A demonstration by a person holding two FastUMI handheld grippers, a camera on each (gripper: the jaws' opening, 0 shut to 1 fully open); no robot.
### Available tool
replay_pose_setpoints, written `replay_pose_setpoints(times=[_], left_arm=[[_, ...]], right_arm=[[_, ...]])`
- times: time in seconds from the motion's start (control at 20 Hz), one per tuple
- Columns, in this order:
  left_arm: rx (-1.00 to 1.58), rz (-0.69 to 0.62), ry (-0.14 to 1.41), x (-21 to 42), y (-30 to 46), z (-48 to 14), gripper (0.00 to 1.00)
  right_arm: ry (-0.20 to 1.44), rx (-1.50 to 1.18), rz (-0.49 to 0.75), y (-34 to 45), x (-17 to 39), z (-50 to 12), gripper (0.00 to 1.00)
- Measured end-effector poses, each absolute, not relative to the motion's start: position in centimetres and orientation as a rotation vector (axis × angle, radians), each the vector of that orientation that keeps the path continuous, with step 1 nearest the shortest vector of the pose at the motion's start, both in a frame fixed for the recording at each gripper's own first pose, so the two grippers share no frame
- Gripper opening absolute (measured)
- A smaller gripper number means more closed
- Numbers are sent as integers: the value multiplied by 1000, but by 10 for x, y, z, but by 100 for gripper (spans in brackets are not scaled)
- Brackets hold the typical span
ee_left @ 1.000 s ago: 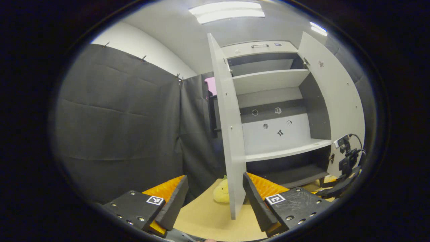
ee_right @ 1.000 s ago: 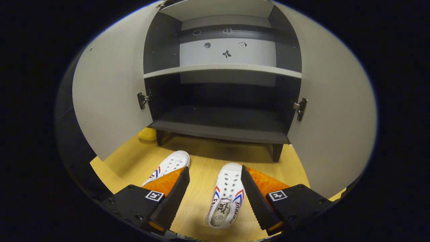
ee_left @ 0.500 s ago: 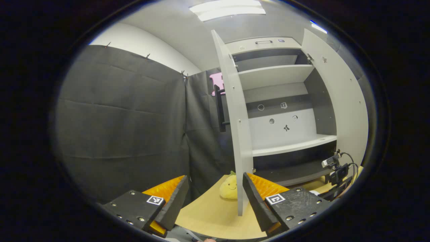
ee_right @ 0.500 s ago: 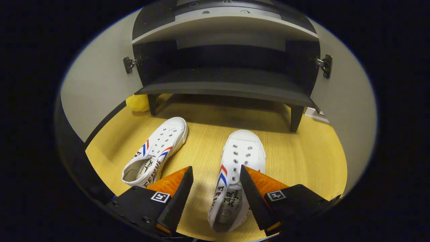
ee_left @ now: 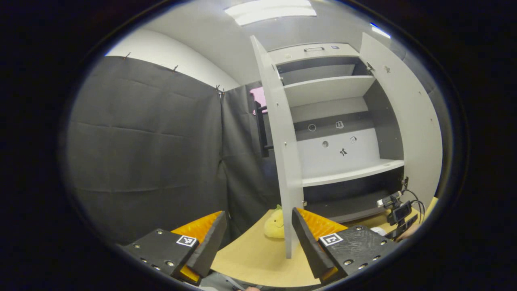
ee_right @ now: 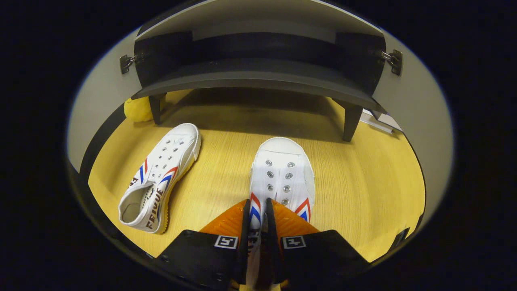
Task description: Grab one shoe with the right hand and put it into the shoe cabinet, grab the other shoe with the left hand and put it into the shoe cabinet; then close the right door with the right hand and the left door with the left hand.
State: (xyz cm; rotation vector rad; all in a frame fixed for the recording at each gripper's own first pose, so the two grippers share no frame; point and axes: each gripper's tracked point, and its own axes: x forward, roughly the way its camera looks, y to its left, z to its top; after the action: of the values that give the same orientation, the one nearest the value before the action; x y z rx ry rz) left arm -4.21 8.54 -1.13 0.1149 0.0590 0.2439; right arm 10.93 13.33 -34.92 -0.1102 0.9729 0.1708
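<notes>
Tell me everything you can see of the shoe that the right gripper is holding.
The shoe is a white canvas sneaker with a rounded toe cap, metal eyelets without laces, and red and blue stripes on its sides. It lies flat on the wooden floor, toe toward the shoe cabinet. The right gripper has its jaws closed on the shoe's side wall near the opening.

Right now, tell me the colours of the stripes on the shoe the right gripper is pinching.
Red and blue stripes on the white shoe, clearest in the right gripper view.

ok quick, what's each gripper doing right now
Left gripper: open, holding nothing.
Right gripper: shut on the right shoe.
</notes>
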Motion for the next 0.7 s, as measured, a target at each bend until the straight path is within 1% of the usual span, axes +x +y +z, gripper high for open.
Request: replay_pose_setpoints(times=[0.05,0.1,0.2,0.4,0.7], left_arm=[[115,242,58,-42,84,-12,94],[114,239,58,-40,83,-12,94],[113,235,55,-40,83,-11,94],[109,209,57,-37,75,-13,94],[80,151,59,-27,56,-20,93]], right_arm=[[969,-91,181,134,110,-349,26],[963,-64,177,135,114,-352,5],[953,-43,188,133,111,-345,1],[866,2,175,129,119,-322,2],[787,64,192,122,127,-262,1]])
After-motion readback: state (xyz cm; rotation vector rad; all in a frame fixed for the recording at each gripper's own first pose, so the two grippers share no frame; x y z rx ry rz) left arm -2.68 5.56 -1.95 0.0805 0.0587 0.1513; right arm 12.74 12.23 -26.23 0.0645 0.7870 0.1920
